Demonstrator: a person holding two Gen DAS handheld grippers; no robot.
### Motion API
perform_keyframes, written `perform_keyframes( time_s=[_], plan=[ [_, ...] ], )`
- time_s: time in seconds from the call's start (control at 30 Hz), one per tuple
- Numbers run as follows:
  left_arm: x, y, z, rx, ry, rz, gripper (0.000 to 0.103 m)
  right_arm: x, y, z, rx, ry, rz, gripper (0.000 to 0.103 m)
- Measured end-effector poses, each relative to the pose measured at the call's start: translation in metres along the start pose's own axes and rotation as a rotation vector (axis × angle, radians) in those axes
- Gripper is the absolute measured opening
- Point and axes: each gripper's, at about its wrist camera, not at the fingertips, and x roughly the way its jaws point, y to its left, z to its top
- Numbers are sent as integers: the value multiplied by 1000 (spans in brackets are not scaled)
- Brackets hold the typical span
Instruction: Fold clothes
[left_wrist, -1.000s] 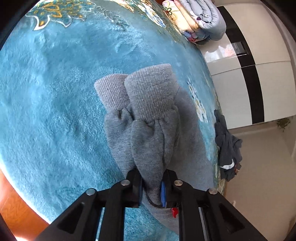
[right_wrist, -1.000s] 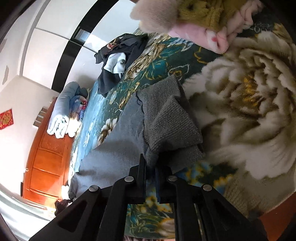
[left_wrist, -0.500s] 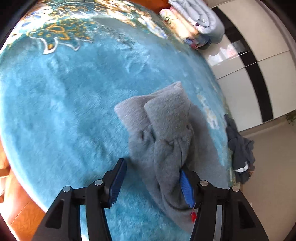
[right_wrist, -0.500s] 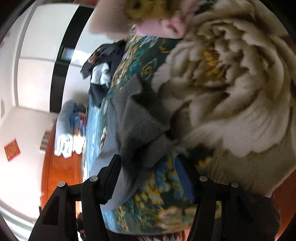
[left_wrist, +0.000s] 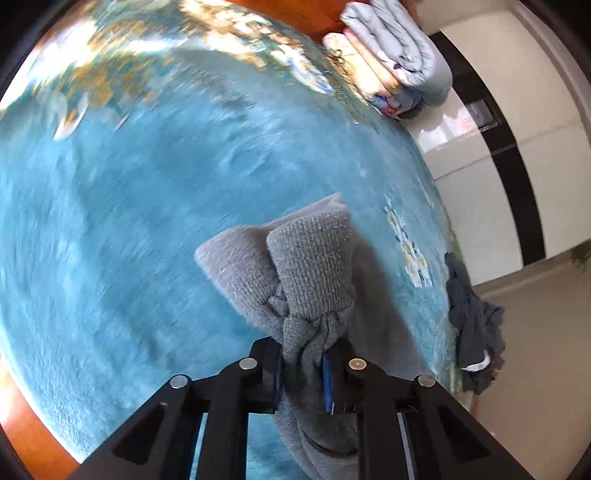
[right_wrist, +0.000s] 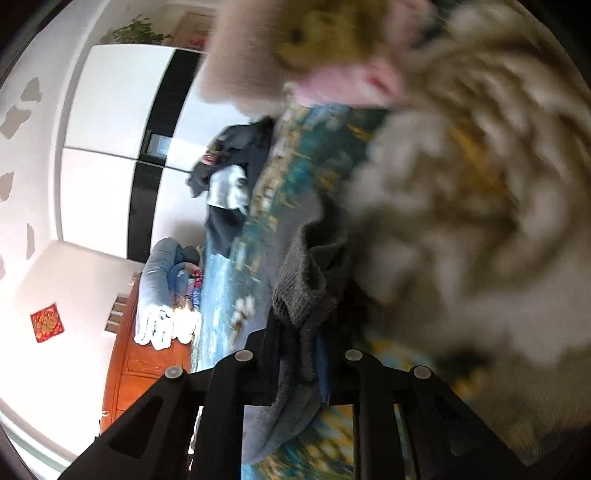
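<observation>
A grey sweatshirt (left_wrist: 310, 273) lies on a teal plush blanket (left_wrist: 129, 221), its two ribbed cuffs stacked and pointing away from me. My left gripper (left_wrist: 301, 363) is shut on the bunched grey sleeves just behind the cuffs. In the right wrist view the same grey sweatshirt (right_wrist: 306, 291) shows its ribbed hem, and my right gripper (right_wrist: 299, 354) is shut on that hem, lifting it off the flowered blanket (right_wrist: 461, 221). The right view is blurred by motion.
A pile of dark clothes (left_wrist: 474, 325) hangs at the bed's far edge and shows in the right wrist view (right_wrist: 229, 184). Folded quilts (left_wrist: 399, 66) are stacked by the orange wooden headboard (right_wrist: 125, 354). Pink and mustard clothes (right_wrist: 332, 48) lie at the top. A white and black wardrobe (left_wrist: 498, 147) stands beyond.
Both grippers opened half a second ago and have closed again on the grey sweatshirt, the left on the sleeves nearer the cuffs, the right on the hem. Both views are swinging.
</observation>
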Motion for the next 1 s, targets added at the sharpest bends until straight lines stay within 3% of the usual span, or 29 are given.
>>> perform_keyframes(
  time_s=[0.1,0.17,0.23,0.3,0.4,0.53,0.67,0.7,0.8,0.9,1.0],
  plan=[
    [-21,-48,16,68,-52,-66,15,6,33,21,-71,-19,43,15],
    [-48,-79,19,141,-121,-162,15,10,55,36,-118,-32,72,15],
    [-78,-93,15,196,-188,-262,15,9,69,44,-163,-47,93,15],
    [-92,-91,4,241,-223,-274,15,-1,65,40,-201,-66,95,15],
    [-68,-49,-13,204,-157,-162,15,-10,48,33,-228,-73,71,15],
    [1,29,-30,-6,32,-34,15,15,-37,15,-24,46,-76,15],
    [2,53,-39,-105,18,-133,15,18,-56,11,39,52,-69,15],
    [2,50,-40,-98,13,-120,15,19,-54,11,28,52,-77,15],
    [-1,43,-47,-97,-15,-95,15,19,-11,9,-116,36,-164,15],
    [0,44,-54,-119,-46,-106,15,25,59,-4,-380,12,-278,15],
    [7,50,-53,-127,-67,-138,19,55,132,-43,-682,38,-341,16]
  ],
)
